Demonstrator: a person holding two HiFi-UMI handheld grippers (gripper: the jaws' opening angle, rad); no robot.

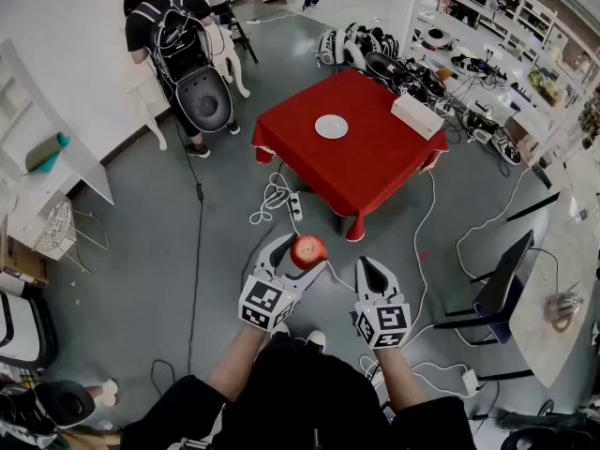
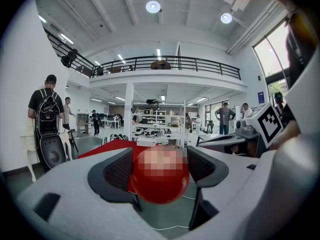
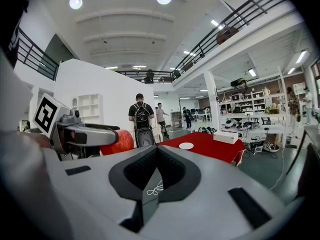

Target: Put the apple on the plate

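A red apple point(image 1: 308, 249) sits between the jaws of my left gripper point(image 1: 302, 251), which is shut on it above the grey floor. In the left gripper view the apple point(image 2: 159, 176) fills the gap between the dark pads. The right gripper view shows the same apple point(image 3: 117, 143) at its left. My right gripper point(image 1: 369, 272) hangs beside the left one with its jaws together and nothing in them; its pads point(image 3: 172, 171) meet. The white plate point(image 1: 331, 127) lies empty on the red-clothed table point(image 1: 375, 157) some way ahead, and is also small in the right gripper view, plate point(image 3: 186, 145).
A white box point(image 1: 417, 115) rests on the table's far right corner. White cables point(image 1: 275, 198) lie on the floor before the table. A person with a backpack point(image 1: 178, 36) stands at the far left. A dark chair point(image 1: 502, 279) and cluttered shelves stand to the right.
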